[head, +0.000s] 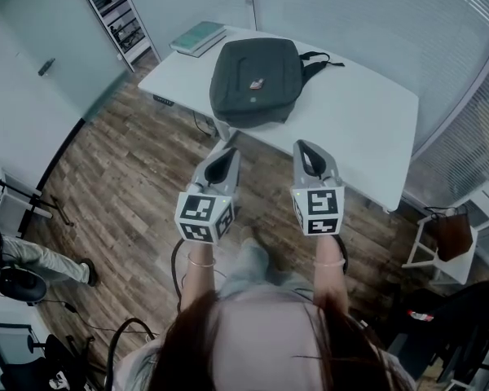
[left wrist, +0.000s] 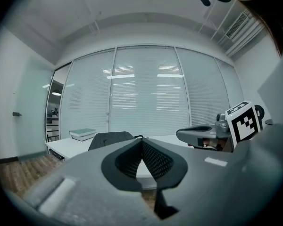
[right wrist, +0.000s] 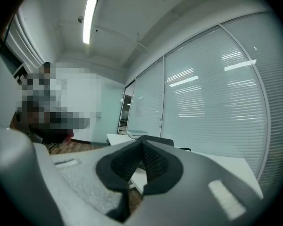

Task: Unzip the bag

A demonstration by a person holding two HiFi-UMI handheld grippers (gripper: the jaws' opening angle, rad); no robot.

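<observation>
**Two closed tongs held short of a desk with a grey bag on it**

Seen from above, a person stands on a wood floor facing a white desk (head: 367, 112). A dark grey bag (head: 255, 81) lies flat at the desk's left end and reaches almost to its near edge. Its strap (head: 319, 59) trails toward the middle of the desk. A book (head: 198, 37) sits at the far left corner, just beyond the bag.

The left tongs (head: 226, 151) and right tongs (head: 304, 147) are held level and side by side. They point at the desk, with their tips just off its near edge. Neither touches the bag. Both pairs are pressed together, and nothing sits between them.

The zip is too small to read in any view, so I cannot tell whether it is open or closed. The bag shows no gaping mouth. The scene fits a zipped bag with the tongs short of it. It equally fits a bag already unzipped with the tongs clear of it. Neither pair grips the zip pull.
</observation>
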